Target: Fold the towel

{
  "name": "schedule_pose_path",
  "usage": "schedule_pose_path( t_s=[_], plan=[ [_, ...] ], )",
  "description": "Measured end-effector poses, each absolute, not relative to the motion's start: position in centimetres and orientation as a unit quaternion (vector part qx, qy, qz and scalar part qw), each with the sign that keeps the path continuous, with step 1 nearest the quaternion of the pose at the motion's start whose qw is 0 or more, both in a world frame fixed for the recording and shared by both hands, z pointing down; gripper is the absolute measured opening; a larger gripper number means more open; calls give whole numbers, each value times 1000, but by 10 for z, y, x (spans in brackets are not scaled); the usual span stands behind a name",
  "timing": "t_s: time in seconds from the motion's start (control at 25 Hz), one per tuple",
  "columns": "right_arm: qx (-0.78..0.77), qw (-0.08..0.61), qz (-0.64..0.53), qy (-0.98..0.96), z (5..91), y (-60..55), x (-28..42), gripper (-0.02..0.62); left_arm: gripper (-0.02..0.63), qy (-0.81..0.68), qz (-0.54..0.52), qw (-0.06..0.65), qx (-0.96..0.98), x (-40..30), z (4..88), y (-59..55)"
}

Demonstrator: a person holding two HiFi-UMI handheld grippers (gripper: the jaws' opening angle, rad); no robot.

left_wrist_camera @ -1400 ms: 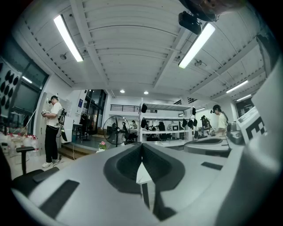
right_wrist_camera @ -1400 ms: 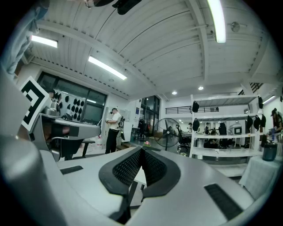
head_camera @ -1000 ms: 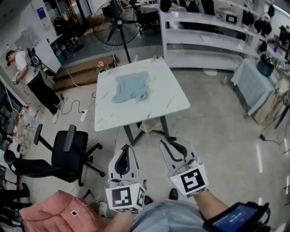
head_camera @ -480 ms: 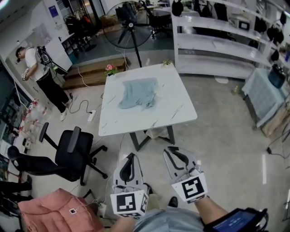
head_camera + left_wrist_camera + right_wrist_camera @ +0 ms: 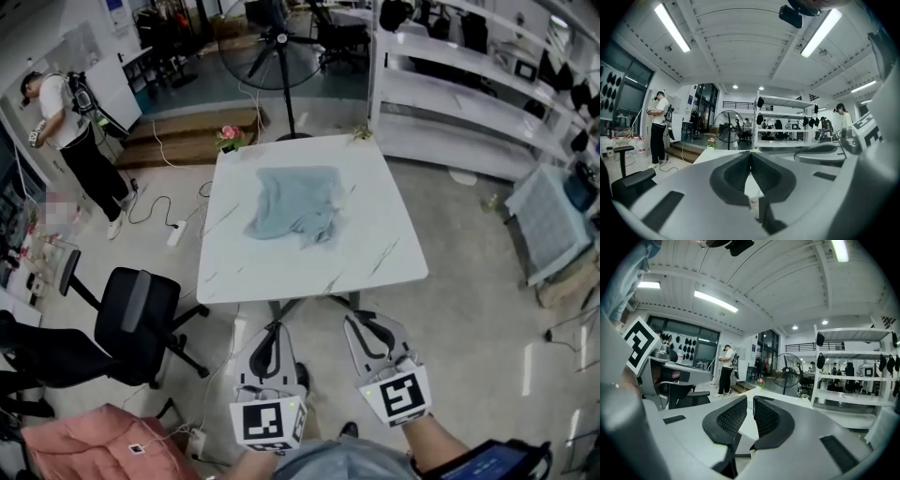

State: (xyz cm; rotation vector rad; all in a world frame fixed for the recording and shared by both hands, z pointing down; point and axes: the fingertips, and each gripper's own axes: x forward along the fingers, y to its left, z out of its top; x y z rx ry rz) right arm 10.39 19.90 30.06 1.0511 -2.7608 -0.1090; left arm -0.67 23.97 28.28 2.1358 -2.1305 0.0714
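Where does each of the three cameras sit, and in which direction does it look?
Head view: on the head, looking steeply down at table, towel; left gripper, right gripper, forearm show.
Left gripper view: on that gripper, facing the table; its shut jaws show.
Right gripper view: likewise; jaws slightly parted.
All three share the table and fan.
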Motion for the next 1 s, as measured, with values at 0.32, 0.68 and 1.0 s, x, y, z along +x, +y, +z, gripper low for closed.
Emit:
schedule_pose_path(
  t_s=[0.32,0.68,1.0],
  plan=[
    [371,113,-42,-921,297,101,27,57,9,-696,21,72,714,-95,278,140],
    [387,94,-100,-912,251,37,-31,57,9,-684,-23,33,729,-151,235,75],
    [402,68,-137,-903,229,20,-47,57,9,-680,-34,-11,732,-175,217,56]
  ],
)
